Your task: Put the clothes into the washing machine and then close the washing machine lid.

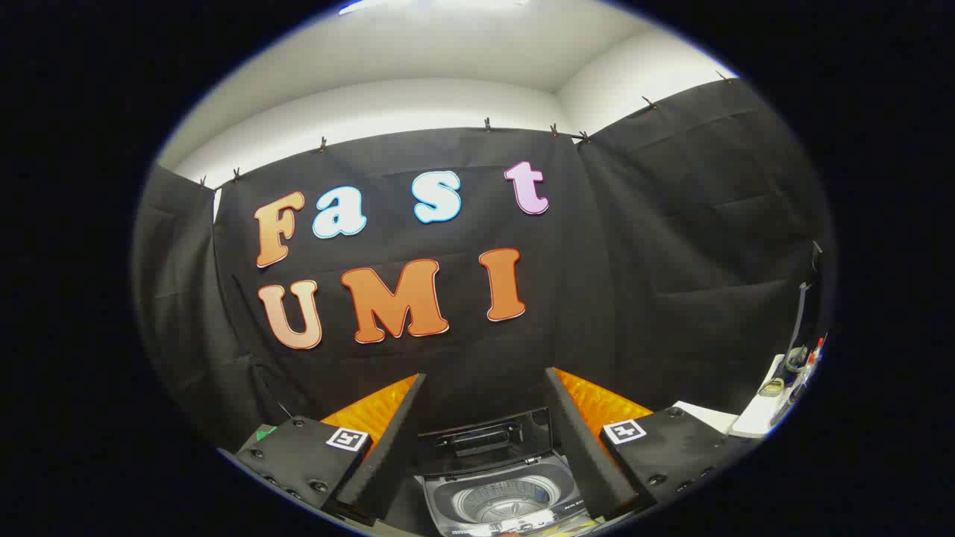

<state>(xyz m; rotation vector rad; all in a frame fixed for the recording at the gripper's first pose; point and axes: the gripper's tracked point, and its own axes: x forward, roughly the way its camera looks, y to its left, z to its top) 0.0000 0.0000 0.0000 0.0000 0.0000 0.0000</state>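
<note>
Grey plastic forms the body of a small top-loading washing machine, which sits low between the two fingers and just ahead of them. Its dark lid stands raised at the back, tilted up toward the black cloth wall, with a moulded recess showing on its inner face. Below the lid the round drum lies open to view: a pale, ribbed metal tub with a ridged disc at its bottom. A strip of controls runs along the front edge of the machine, too small to make out.

The gripper has its fingers spread wide apart, one on each side of the washing machine, with nothing held between them and neither touching it. Each finger rises from a dark block that bears a small square black-and-white marker.

To the right, beyond the fingers, a white tabletop carries a few small items that are too blurred to identify. Above the cloth wall a white wall meets a white ceiling.
</note>
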